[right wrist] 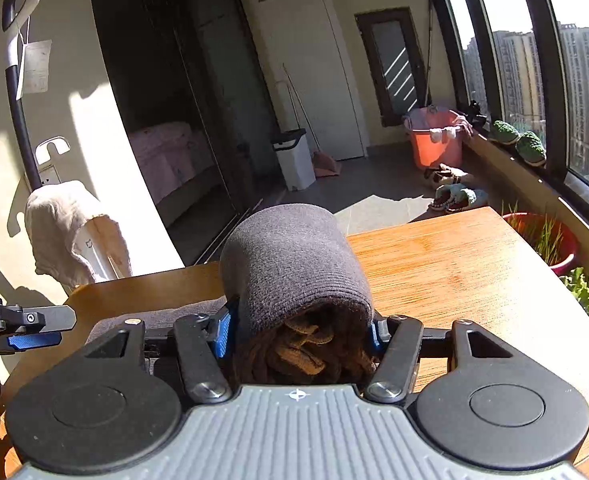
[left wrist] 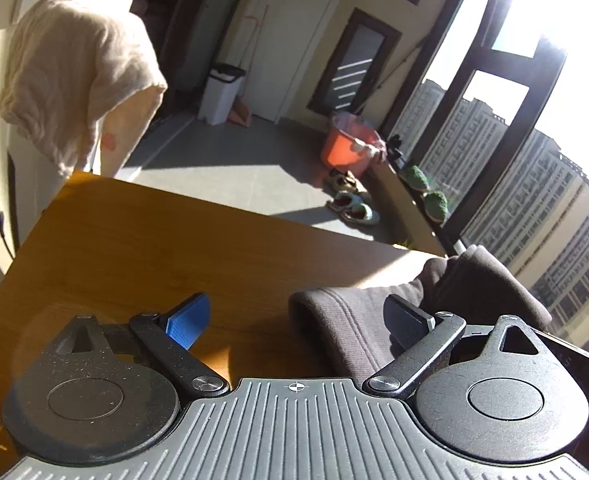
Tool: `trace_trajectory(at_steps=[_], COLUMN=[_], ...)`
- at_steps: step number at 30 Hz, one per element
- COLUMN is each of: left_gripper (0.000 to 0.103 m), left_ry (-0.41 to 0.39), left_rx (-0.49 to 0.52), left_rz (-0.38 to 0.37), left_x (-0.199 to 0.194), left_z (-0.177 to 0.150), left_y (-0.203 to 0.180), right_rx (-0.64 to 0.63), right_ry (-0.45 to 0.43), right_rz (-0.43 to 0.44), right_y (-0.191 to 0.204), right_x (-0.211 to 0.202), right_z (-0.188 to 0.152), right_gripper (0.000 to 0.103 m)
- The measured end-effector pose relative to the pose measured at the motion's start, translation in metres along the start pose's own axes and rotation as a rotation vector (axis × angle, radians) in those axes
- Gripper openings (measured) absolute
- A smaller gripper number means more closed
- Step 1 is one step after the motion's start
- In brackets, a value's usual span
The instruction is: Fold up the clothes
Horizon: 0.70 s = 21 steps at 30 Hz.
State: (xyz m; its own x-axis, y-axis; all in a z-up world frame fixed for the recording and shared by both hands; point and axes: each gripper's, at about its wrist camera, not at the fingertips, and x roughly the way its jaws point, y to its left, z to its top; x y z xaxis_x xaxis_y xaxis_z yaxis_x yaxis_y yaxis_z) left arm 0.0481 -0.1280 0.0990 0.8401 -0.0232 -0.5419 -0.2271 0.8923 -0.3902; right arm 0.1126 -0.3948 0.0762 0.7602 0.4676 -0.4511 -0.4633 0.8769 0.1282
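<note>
A dark grey garment [right wrist: 290, 252] with a brown fleecy lining lies on the wooden table [right wrist: 474, 264]. My right gripper [right wrist: 298, 334] is shut on a bunched fold of it, and the cloth humps up over the fingers and hides their tips. In the left wrist view the same garment [left wrist: 346, 320] lies at the right, its rounded edge between the jaws. My left gripper [left wrist: 294, 304] is open; its right finger rests over the cloth and its left blue pad [left wrist: 186, 320] is over bare table [left wrist: 154, 240]. One of the left gripper's fingers [right wrist: 34, 339] shows at the right view's left edge.
A cream towel [left wrist: 78, 72] hangs on a stand beyond the table's far left corner. On the floor stand a white bin [right wrist: 294, 156], an orange bucket [right wrist: 438, 136] and slippers [right wrist: 454, 196]. A red plant pot [right wrist: 542, 240] sits beside the table's right edge, below the windows.
</note>
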Motion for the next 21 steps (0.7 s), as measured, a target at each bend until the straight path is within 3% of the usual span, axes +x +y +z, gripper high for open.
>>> trace_trajectory(at_steps=[4,8,10,11,13,16,17,18,21], left_gripper=[0.098,0.100,0.101,0.101,0.101,0.102,0.102,0.103,0.103], left_ry=[-0.009,-0.028,-0.024,-0.022,-0.005,0.037,0.040,0.042,0.028], left_rx=[-0.035,-0.015,0.027,0.049,0.110,0.178,0.175,0.170,0.151], left_rz=[-0.060,-0.120,-0.107,-0.100,-0.037,0.042,0.047,0.051,0.036], left_x=[-0.009,-0.020,-0.021,-0.021,-0.014,0.001,0.004,0.006,0.006], left_z=[0.008,0.017,0.017,0.017,0.013,-0.003,-0.007,-0.011,-0.014], left_y=[0.000,-0.015,-0.025,-0.030,-0.036,-0.031,-0.026,-0.022,-0.012], right_rx=[-0.502,-1.031,-1.209,-1.240,-1.234,-1.073,-1.005,-0.924,-0.610], right_ry=[-0.099,-0.127,-0.130,-0.144,-0.165,-0.120,-0.096,-0.069,0.010], right_rz=[-0.084,-0.161,-0.186,-0.191,-0.166,-0.016,0.053,0.138,0.348], right_y=[0.085,0.164,0.185,0.190,0.195,0.184,0.175,0.163,0.113], right_x=[-0.018,-0.011,-0.002,0.000,-0.002,-0.018,-0.025,-0.033,-0.048], right_z=[-0.006,-0.055,-0.084,-0.090,-0.093,-0.069,-0.059,-0.047,-0.010], right_gripper=[0.052,0.053,0.054,0.055,0.057,0.074,0.084,0.087,0.087])
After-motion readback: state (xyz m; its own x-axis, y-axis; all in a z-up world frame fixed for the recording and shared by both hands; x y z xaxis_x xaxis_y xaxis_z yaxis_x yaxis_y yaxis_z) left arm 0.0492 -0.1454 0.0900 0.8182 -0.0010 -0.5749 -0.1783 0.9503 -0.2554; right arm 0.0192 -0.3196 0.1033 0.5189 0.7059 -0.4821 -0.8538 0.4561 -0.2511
